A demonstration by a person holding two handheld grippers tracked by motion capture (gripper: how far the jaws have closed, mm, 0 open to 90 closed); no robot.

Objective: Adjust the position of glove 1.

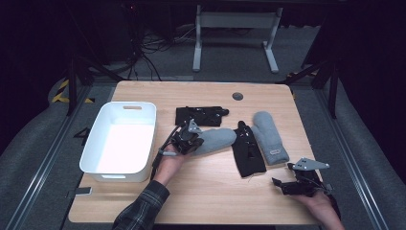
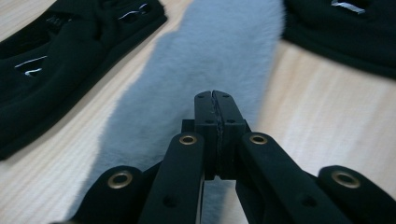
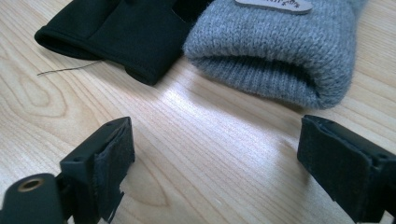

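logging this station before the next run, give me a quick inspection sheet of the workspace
surface: wooden table, grommet at far edge
job's things: two grey mittens, two black gloves, white bin
clutter: loose thread by a glove cuff
grippers: left gripper shut over a mitten, grip unclear; right gripper open above bare wood
cables: bundle on floor beyond the table
surroundings: dark room, white desk frame
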